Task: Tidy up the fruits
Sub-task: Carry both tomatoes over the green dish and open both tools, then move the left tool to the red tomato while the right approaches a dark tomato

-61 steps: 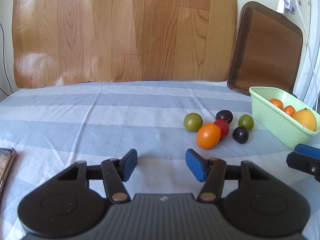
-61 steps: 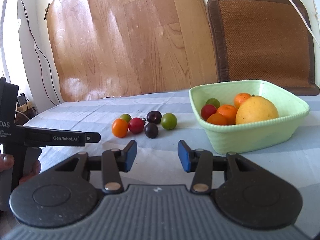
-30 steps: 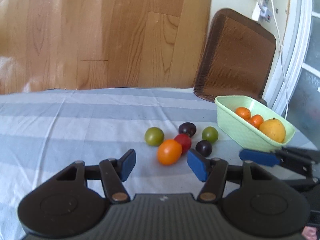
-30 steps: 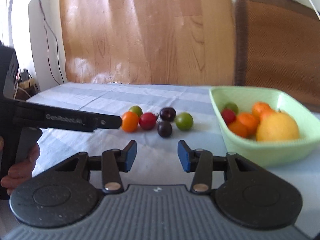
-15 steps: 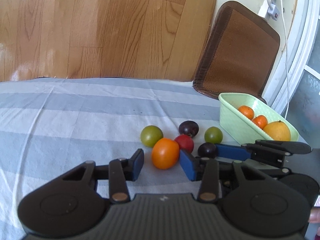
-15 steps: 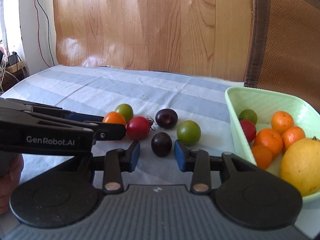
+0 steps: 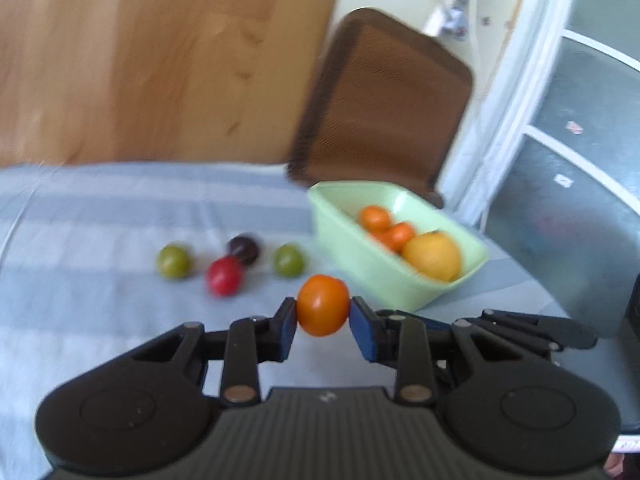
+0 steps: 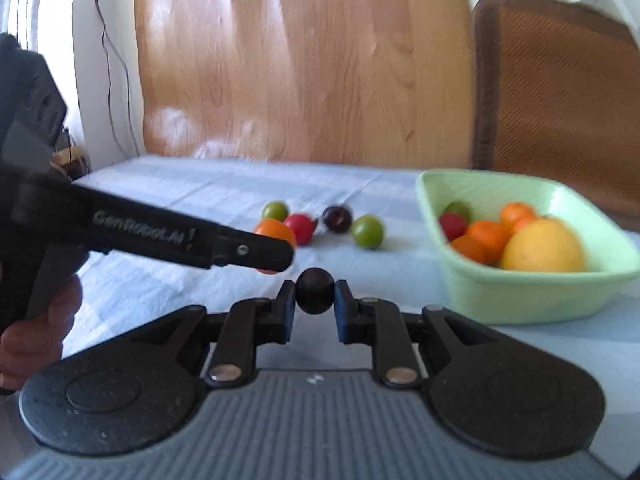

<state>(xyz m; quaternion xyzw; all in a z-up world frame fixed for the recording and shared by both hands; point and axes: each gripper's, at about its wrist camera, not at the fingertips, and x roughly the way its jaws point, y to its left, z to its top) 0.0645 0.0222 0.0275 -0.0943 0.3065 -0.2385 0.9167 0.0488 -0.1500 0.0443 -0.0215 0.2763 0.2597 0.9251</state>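
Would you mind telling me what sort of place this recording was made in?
Probably a home room: a table under a blue-and-white striped cloth, a pale green dish of fruit, a brown woven chair back behind it, and wood-grain sheeting against the wall.

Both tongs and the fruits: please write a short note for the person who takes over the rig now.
Left tongs are shut on the orange tomato.
Right tongs are shut on the dark plum.
Done: several fruits lie in the green bowl.
Left: drop both held fruits in the bowl, then collect two green fruits, the red one and the second plum from the cloth.
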